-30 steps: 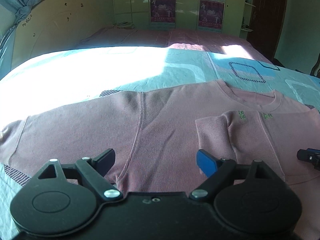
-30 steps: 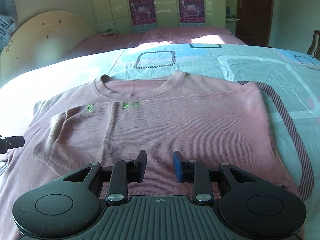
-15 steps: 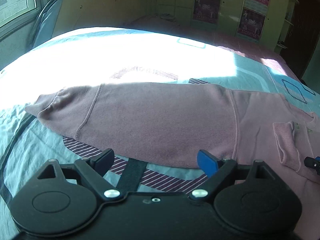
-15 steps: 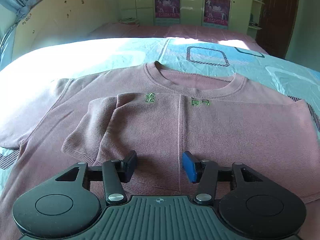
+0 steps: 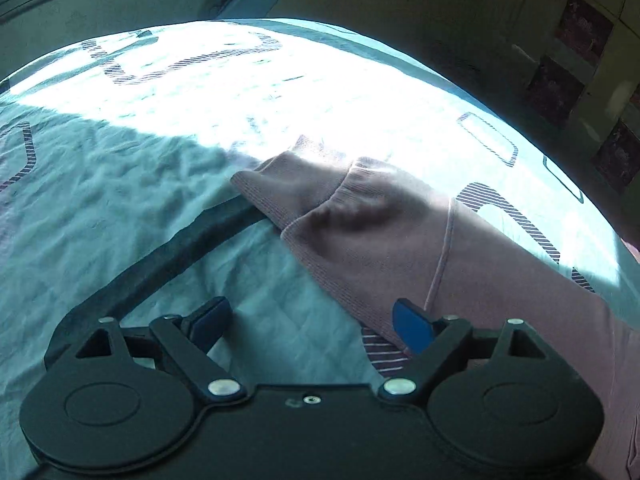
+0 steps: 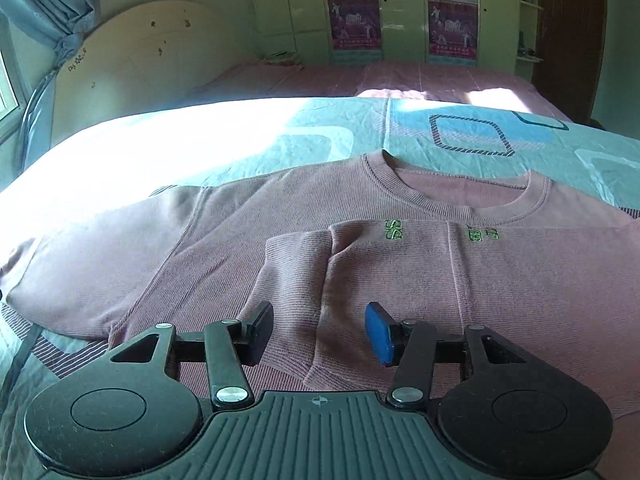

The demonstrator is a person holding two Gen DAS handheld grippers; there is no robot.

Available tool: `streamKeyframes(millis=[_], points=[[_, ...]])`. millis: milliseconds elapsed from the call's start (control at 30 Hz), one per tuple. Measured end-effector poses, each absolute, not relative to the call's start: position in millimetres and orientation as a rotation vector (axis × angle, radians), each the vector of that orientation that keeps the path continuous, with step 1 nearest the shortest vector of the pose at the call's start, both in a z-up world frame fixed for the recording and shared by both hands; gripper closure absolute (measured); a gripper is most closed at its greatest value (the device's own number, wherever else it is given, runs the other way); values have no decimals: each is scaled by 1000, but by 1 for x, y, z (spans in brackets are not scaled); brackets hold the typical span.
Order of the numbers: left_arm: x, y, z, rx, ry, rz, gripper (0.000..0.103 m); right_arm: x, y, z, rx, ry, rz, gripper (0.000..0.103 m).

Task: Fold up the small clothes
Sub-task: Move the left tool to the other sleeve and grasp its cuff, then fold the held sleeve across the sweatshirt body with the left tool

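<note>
Swung away from the chest since a second ago, the left gripper (image 5: 308, 322) now looks down the outstretched sleeve (image 5: 360, 220) of the dusty-pink ribbed knit sweater (image 6: 400, 264), its ribbed cuff end toward 11 o'clock; the right gripper (image 6: 320, 332) has shifted sideways across the front and hovers over the sleeve already folded in (image 6: 304, 280); both sets of jaws stand spread wide, pinching nothing.

No containers show; the sweater lies flat, front up, on the turquoise quilted bedspread (image 5: 120, 208) with striped rounded-square outlines, its round collar (image 6: 460, 196) toward 12 o'clock in the right view and two small green embroidered marks (image 6: 440, 232) just below it.

Open bedspread runs from 9 to 12 o'clock of the cuff, half in hard sunlight; a dark strap-like band (image 5: 172, 256) curves from under the cuff toward 7 o'clock, and what it is I cannot tell; the sweater's lower sleeve edge crosses just beside the left gripper's blue pad at 3 o'clock.

Fine horizontal ribbing covers the knit; the bedspread is creased and diamond-stitched; a pale rounded headboard (image 6: 140, 64) and a pink second bed (image 6: 380, 80) stand beyond.
</note>
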State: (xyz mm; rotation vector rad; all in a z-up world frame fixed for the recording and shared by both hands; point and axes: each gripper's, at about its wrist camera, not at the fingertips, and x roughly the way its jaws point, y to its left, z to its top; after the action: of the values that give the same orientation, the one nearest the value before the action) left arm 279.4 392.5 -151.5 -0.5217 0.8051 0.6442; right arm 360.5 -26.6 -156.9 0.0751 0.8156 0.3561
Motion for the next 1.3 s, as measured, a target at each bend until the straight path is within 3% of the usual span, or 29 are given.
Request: streamKeyframes(millis=[100,200,267,333,367,433,667,933,1167,1300], points=[[286,401,-156,-540,755,630,18,365,-25,-157,63,814,337,52],[294,403,-158,-528,723,626,30,369,-25,-161,71,828,321,52],[299,404,-159,-509,711,628,61,370,-22,-166,66,846,323,52],[302,408,-161,-520,694,638,72,371,-18,-174,52,868,326,52],[303,411,-162,-530,686,642,85,371,-17,-175,52,873,325,52],[303,415,-162,-552,674,628,96,371,-17,-175,65,865,325,52],[309,370,-124,-484,588,475,98,373,-17,-175,79,873,344,52],[341,222,-66,-314,508,60,98,359,-60,-149,190,807,315,52],[371,75,-75,-257,546,-260,98,342,-131,-140,236,776,223,52],[382,-3,-106,-174,617,-389,98,334,-175,-143,256,783,173,52]])
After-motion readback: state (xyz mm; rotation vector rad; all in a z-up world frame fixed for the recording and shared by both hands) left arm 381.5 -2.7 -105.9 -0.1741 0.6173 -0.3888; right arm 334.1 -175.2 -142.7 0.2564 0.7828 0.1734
